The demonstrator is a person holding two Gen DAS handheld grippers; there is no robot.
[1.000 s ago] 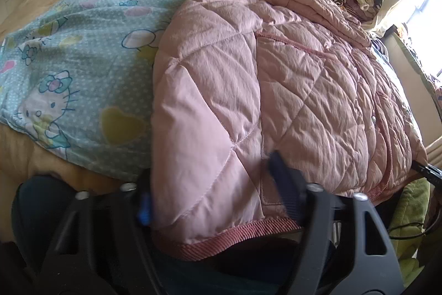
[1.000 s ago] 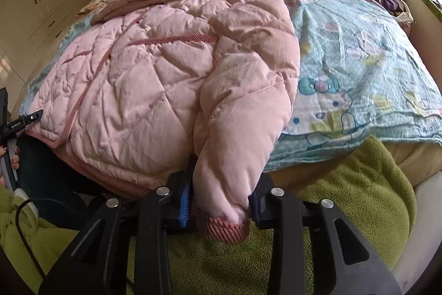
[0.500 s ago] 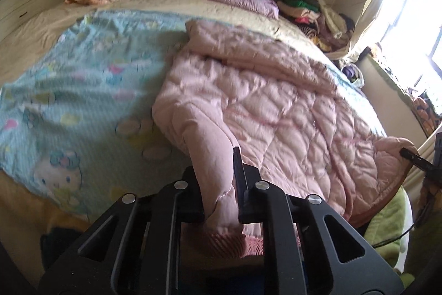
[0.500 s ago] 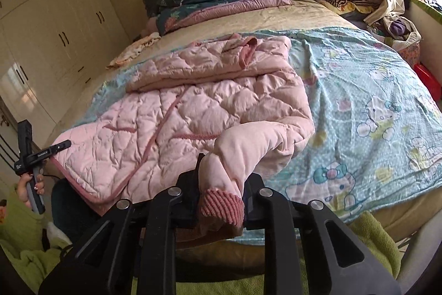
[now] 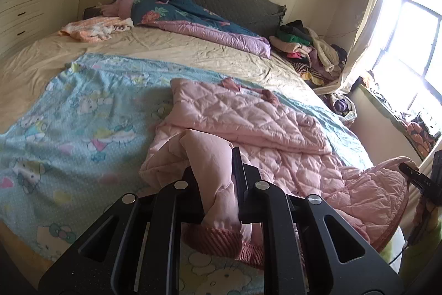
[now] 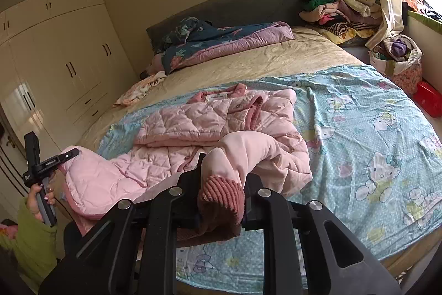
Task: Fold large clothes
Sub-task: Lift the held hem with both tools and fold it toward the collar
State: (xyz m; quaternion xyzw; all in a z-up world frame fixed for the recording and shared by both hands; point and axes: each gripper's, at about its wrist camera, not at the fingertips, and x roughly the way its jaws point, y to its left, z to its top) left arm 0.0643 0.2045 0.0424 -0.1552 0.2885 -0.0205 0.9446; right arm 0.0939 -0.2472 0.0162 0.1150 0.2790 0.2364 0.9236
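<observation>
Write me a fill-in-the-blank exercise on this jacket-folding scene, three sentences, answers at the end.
1. Each gripper is shut on a ribbed ____ of the pink jacket.
2. The jacket lies on a light blue sheet printed with Hello ____ figures.
3. The pile of clothes sits at the head of the bed, on the side nearer the ____.

Missing words: cuff; Kitty; window

both wrist views low at bed (image 5: 165,51) foot, facing headboard (image 6: 234,4), close over shared pink jacket (image 5: 248,112)
</observation>
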